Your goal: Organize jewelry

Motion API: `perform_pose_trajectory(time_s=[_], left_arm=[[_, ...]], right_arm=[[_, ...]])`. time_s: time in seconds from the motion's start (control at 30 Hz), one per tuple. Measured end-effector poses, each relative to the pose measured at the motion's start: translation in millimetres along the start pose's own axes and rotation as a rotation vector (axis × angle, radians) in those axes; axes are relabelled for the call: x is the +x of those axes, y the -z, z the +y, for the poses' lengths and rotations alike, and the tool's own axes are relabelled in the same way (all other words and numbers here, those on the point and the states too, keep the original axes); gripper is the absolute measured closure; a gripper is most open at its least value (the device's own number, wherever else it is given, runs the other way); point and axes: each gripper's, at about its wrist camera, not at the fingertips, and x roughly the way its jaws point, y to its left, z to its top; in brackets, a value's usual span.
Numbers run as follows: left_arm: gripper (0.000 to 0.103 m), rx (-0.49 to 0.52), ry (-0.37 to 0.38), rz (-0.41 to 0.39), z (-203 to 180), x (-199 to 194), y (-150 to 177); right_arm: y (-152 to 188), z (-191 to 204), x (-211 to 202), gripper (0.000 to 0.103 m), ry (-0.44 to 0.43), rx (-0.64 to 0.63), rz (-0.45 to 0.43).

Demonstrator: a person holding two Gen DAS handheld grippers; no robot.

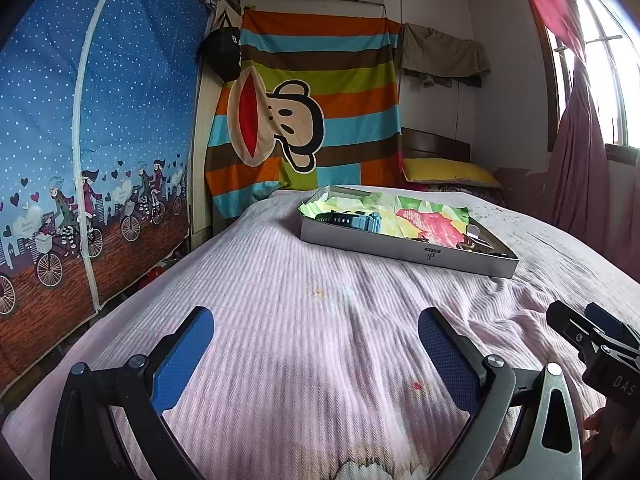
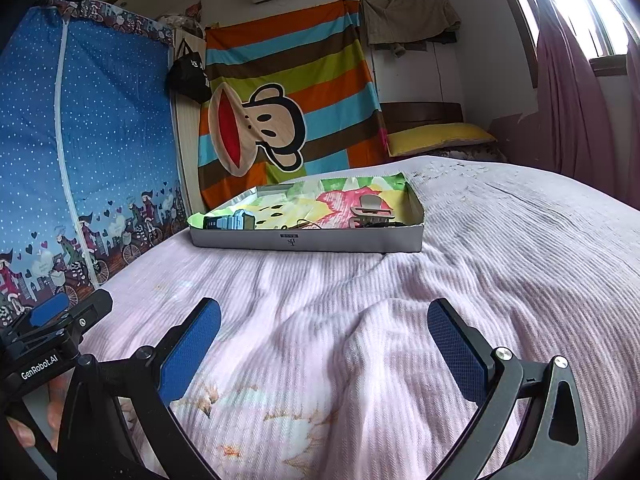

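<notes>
jewelry all gathered, as far as visible, inside the shallow grey cardboard box lid (image 2: 308, 240) lined with crumpled pastel tissue paper (image 2: 344, 200), sitting on the pink ribbed bedspread (image 2: 360, 320) toward the far side of the bed. at the box's left end, a light blue chunky wristwatch with a dark strap (image 2: 234, 220); toward the right end, a pale grey plastic claw hair clip (image 2: 370, 210), with something thin and dark, perhaps a cord or chain, lying just beside it, too small to identify. nothing loose on the bedspread between the box and the tools, apart from printed motifs and a small red spot in the fabric. left gripper (image 1: 316, 354) low over the near part of the bed, jaws spread wide with nothing between the blue pads; right gripper (image 2: 324, 346) likewise, jaws wide apart and empty, both well apart from the box and pointed roughly toward it. judged from this layout, either collection into the box already complete, or sorting within the box yet to begin; no telling which from here. no separate compartments visible in the box, so any remaining work probably a matter of arranging pieces neatly on the tissue.
</notes>
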Motion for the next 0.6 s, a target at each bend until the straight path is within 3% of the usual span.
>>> perform_pose_trajectory(time_s=[0.6], left_arm=[[0.0, -0.005, -0.002, 0.001, 3.8, -1.4, -2.5]], right_arm=[[-0.9, 0.2, -0.5, 0.002, 0.001, 0.0, -0.002]])
